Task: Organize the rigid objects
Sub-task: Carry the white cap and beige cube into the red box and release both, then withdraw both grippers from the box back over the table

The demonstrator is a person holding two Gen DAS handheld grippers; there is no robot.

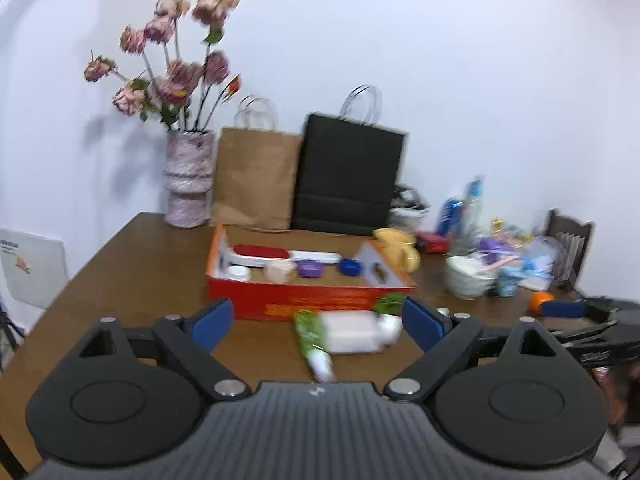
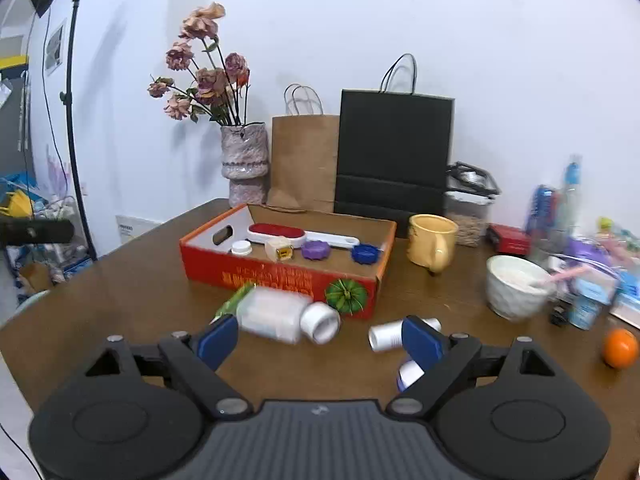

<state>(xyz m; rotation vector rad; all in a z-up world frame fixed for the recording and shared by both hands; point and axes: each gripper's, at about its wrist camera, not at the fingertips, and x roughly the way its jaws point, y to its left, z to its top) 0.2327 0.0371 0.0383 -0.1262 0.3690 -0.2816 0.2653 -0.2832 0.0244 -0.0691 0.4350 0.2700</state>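
An open red cardboard box (image 1: 304,300) (image 2: 280,276) sits mid-table and holds a red-and-white brush (image 2: 280,234), a white jar (image 2: 241,247), a small cream container (image 2: 280,249), a purple lid (image 2: 315,249) and a blue lid (image 2: 365,254). A white bottle (image 1: 356,332) (image 2: 288,316) lies on its side in front of the box, beside a green-labelled tube (image 1: 314,340). A small white tube (image 2: 390,334) and a blue-and-white item (image 2: 408,374) lie by the right gripper's right finger. My left gripper (image 1: 318,322) is open just before the bottle. My right gripper (image 2: 320,340) is open, near the bottle.
A flower vase (image 2: 245,160), a brown bag (image 2: 304,160) and a black bag (image 2: 394,152) stand at the back. A yellow mug (image 2: 434,242), a white bowl (image 2: 516,286), an orange (image 2: 620,347) and assorted clutter fill the right side. A light stand (image 2: 72,120) is at left.
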